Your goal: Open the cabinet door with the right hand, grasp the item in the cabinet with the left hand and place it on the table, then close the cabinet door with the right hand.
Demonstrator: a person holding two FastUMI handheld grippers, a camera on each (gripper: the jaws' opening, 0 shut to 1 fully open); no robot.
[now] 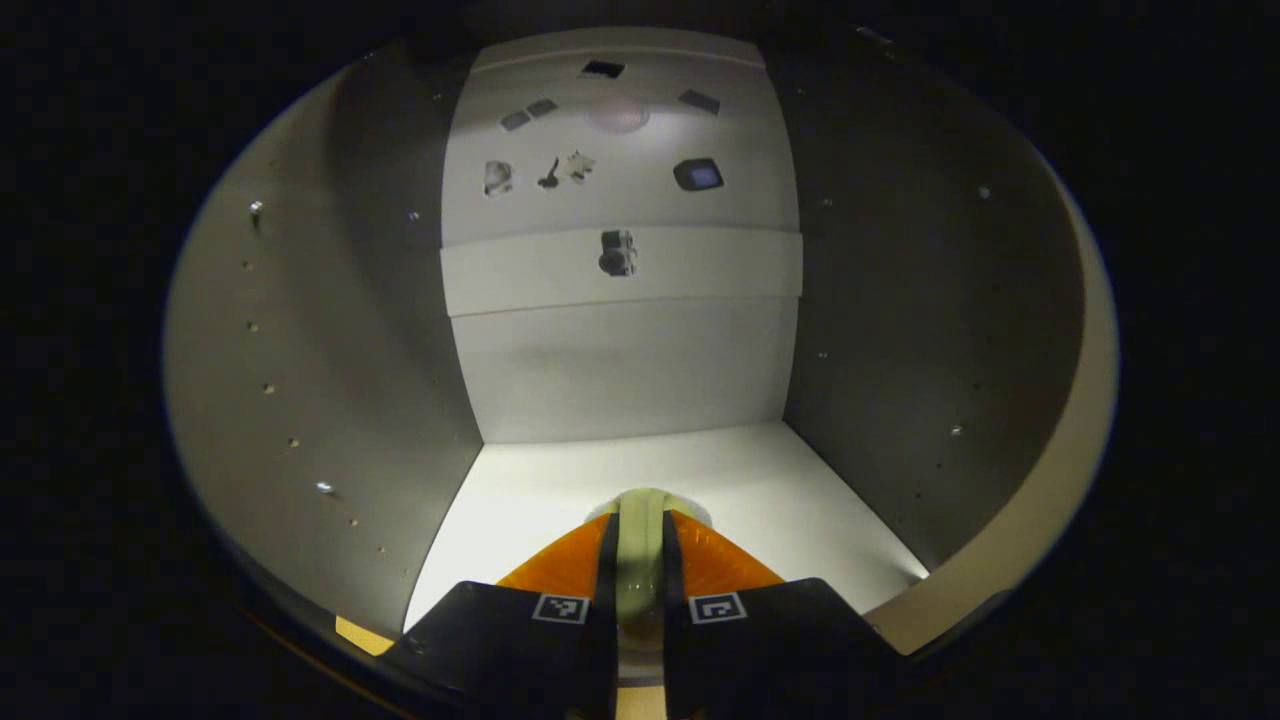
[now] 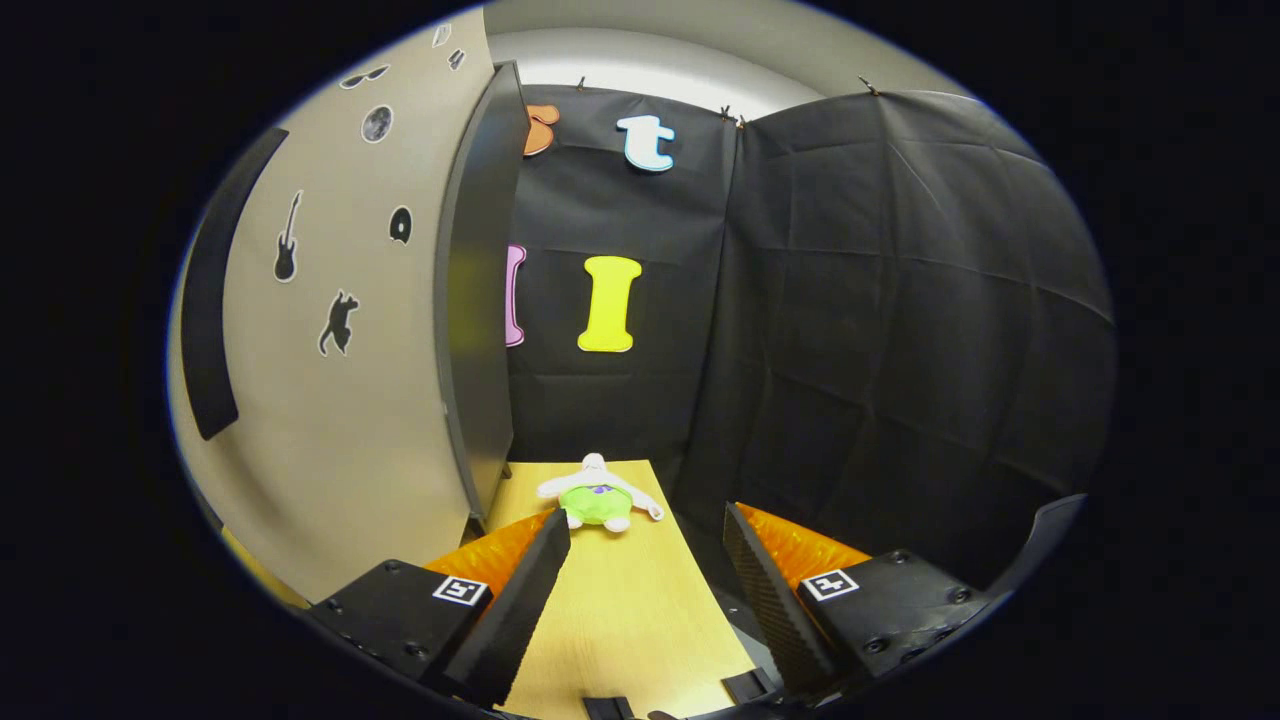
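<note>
The left gripper point(image 1: 640, 590) is clamped on a pale green item point(image 1: 640, 560), both fingers pressing its sides, inside the cabinet point(image 1: 620, 370) just above the white cabinet floor. The right gripper point(image 2: 645, 590) stands with fingers apart over the wooden surface point(image 2: 620, 620). Ahead of it lies a plush toy point(image 2: 598, 497); the open cabinet door point(image 2: 480, 300) stands to its left.

left gripper view deep inside cabinet point(image 1: 620, 370); right gripper view outside (toward table point(image 2: 620, 610))

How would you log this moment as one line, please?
door: open | left tool: inside cabinet, shut on pale item | right tool: open, free
</note>
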